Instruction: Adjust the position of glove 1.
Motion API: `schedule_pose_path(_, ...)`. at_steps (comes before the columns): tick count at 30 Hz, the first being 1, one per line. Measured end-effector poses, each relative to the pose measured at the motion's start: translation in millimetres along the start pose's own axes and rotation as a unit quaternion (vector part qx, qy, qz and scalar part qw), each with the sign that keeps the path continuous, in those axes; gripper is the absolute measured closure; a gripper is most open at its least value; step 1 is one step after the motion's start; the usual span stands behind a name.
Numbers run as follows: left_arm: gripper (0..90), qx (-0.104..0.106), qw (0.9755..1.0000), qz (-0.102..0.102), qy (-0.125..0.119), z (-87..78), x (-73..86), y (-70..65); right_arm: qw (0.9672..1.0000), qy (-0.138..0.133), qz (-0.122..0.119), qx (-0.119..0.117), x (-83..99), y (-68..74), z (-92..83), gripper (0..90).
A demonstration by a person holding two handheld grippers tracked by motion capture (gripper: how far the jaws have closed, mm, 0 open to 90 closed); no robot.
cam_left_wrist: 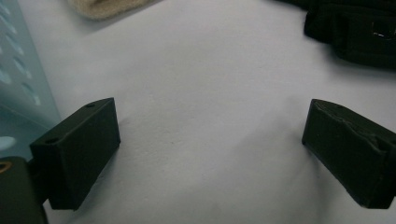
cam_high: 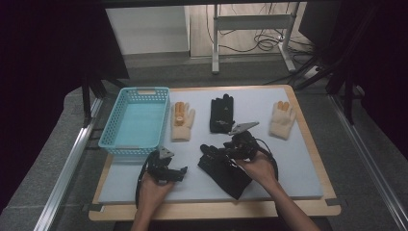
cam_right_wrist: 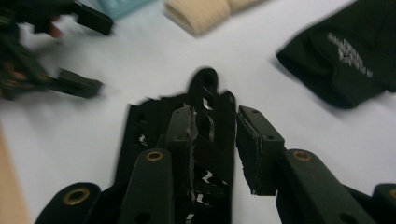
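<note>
- Black glove [cam_high: 223,169] is the thing being worked on right now; it lies crumpled on the pale mat [cam_high: 298,159], well to the right of the blue basket [cam_high: 136,120] and a bit nearer the person.
- Right gripper [cam_right_wrist: 215,140] sits over that glove with its jaws partly apart. The glove's fabric lies between them, but the pads don't look like they're squeezing it, so I'd call this a release or a re-grip.
- Left gripper [cam_left_wrist: 210,144] hovers wide open over bare mat just beside the basket's near corner, holding nothing.
- Next move, I reckon: close properly on the glove and carry it to the basket.
- Basket looks empty.
</note>
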State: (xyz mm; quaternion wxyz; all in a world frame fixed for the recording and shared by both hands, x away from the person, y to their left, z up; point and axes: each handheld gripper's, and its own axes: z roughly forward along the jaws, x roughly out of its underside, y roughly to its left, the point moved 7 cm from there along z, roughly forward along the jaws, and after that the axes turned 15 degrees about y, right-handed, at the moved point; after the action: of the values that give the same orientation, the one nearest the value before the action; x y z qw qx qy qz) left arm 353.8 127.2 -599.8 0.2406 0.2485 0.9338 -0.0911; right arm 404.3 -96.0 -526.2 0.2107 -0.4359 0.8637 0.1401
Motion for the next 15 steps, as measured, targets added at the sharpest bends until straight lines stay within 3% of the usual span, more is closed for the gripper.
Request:
schedule_pose_path(3, 4.6, 0.000, 1.0000, 0.000, 0.001, -0.1, 0.3, 0.0, 1.0000, 0.003, 0.001, -0.005, -0.4, -3.5, 12.2, 64.6)
schedule_pose_path(4, 4.6, 0.000, 1.0000, 0.000, 0.001, -0.1, 0.3, 0.0, 0.9999, 0.011, -0.005, -0.004, -4.4, -4.9, 27.1, 63.5)
schedule_pose_path(6, 4.6, 0.000, 1.0000, 0.000, 0.001, -0.1, 0.3, 0.0, 0.9999, 0.013, -0.009, -0.004, -6.5, -4.7, 31.9, 63.5)
schedule_pose_path(7, 4.6, 0.000, 1.0000, 0.000, 0.001, -0.1, 0.2, 0.0, 0.9996, 0.023, -0.014, 0.001, -12.5, -6.7, 45.8, 63.3)
schedule_pose_path(10, 4.6, 0.000, 1.0000, 0.000, 0.001, -0.1, 0.2, 0.0, 0.9994, 0.032, -0.011, -0.006, -16.3, -8.3, 55.4, 64.2)
schedule_pose_path(11, 4.6, 0.000, 1.0000, 0.000, 0.001, -0.1, 0.2, 0.1, 0.9992, 0.038, -0.008, -0.012, -17.4, -9.5, 60.0, 68.7)
schedule_pose_path(12, 4.7, 0.000, 1.0000, 0.000, 0.001, -0.1, 0.2, 0.1, 0.9988, 0.034, 0.005, -0.033, -18.6, -11.9, 60.8, 82.8)
schedule_pose_path(14, 4.6, 0.000, 1.0000, 0.001, 0.001, -0.1, 0.3, 0.1, 0.9987, 0.033, 0.008, -0.037, -18.6, -13.2, 59.4, 86.1)
schedule_pose_path(15, 4.6, 0.000, 1.0000, 0.001, 0.001, -0.1, 0.3, 0.1, 0.9990, 0.036, 0.007, -0.025, -17.9, -15.6, 58.0, 86.6)
